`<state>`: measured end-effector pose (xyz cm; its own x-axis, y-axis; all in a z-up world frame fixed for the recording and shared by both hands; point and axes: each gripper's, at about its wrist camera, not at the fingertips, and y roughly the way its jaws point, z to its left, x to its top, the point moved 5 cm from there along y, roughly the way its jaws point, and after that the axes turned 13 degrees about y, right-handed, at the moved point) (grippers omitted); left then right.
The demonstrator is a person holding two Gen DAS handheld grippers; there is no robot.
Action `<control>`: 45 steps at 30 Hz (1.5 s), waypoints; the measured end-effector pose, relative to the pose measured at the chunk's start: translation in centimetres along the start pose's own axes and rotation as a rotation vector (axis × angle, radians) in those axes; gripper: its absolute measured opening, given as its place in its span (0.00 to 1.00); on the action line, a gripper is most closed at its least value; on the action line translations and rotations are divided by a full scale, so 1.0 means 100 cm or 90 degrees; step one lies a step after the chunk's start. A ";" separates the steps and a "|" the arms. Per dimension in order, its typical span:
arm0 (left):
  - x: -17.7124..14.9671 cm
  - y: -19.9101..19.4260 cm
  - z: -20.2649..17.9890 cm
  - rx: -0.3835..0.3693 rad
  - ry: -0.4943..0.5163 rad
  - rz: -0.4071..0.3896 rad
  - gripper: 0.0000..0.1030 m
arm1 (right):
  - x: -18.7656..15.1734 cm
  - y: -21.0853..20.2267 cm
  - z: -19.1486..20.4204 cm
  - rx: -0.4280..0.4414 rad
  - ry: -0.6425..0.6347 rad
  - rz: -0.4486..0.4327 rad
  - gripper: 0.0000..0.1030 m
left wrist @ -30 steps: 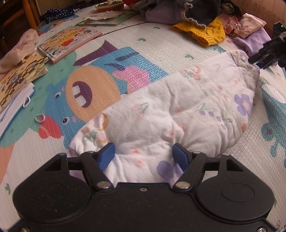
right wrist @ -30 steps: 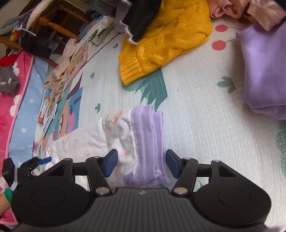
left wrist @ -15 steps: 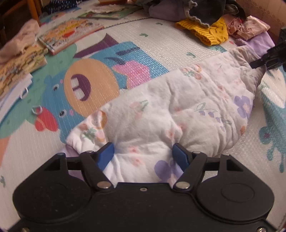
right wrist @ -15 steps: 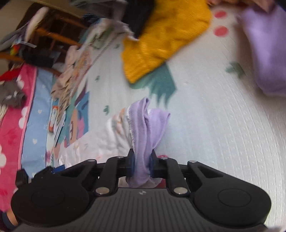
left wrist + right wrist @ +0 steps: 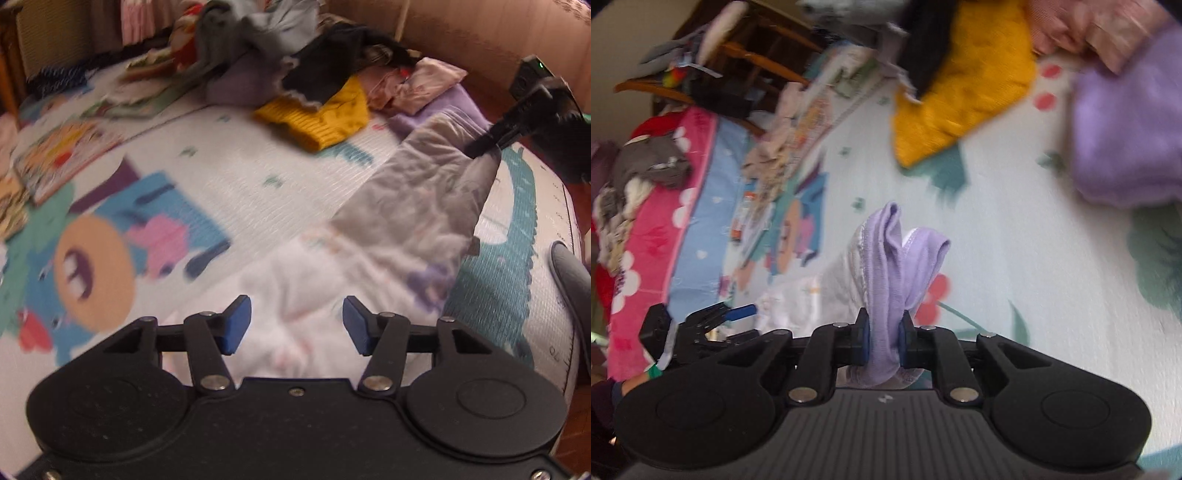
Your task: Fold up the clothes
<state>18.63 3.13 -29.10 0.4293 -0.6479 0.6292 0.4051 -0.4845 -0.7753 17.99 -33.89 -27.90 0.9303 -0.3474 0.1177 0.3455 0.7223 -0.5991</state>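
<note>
A white floral garment with a purple cuff lies on the play mat. My right gripper is shut on the purple cuff and lifts that end off the mat; it shows at the far right of the left wrist view. My left gripper is open, its blue pads either side of the garment's near end without holding it. It also shows low left in the right wrist view.
A pile of clothes with a yellow knit and a purple folded piece lies at the far side. Picture books lie at the left. The mat's edge is at the right.
My right gripper closed on the purple cuff and has raised it, pulling that end of the garment up. My left gripper has stayed open and has lifted slightly.
</note>
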 end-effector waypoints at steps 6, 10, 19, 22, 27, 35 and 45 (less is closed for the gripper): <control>0.003 0.037 -0.029 -0.023 0.073 0.031 0.40 | 0.002 -0.001 0.035 0.064 -0.037 0.011 0.16; -0.011 0.062 -0.034 -0.017 0.099 0.093 0.40 | 0.001 0.003 0.058 0.106 -0.049 0.030 0.16; -0.010 0.032 -0.022 -0.039 0.057 0.080 0.41 | -0.005 0.039 0.132 0.165 -0.108 0.079 0.16; -0.023 0.001 -0.011 -0.045 0.016 0.058 0.42 | -0.008 0.056 0.158 0.159 -0.141 0.102 0.16; -0.043 -0.043 0.020 -0.064 -0.097 0.016 0.47 | -0.022 0.100 0.192 0.103 -0.201 0.149 0.16; -0.050 -0.064 0.043 -0.075 -0.209 -0.047 0.59 | -0.056 0.195 0.224 -0.011 -0.264 0.209 0.16; -0.045 -0.043 0.044 0.005 -0.293 -0.057 0.56 | -0.083 0.256 0.241 -0.102 -0.235 0.247 0.20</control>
<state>18.53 10.74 -28.31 0.7050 -0.2750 0.6537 0.4619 -0.5214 -0.7175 22.02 1.86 -25.12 0.9768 0.1795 0.1171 -0.0272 0.6459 -0.7629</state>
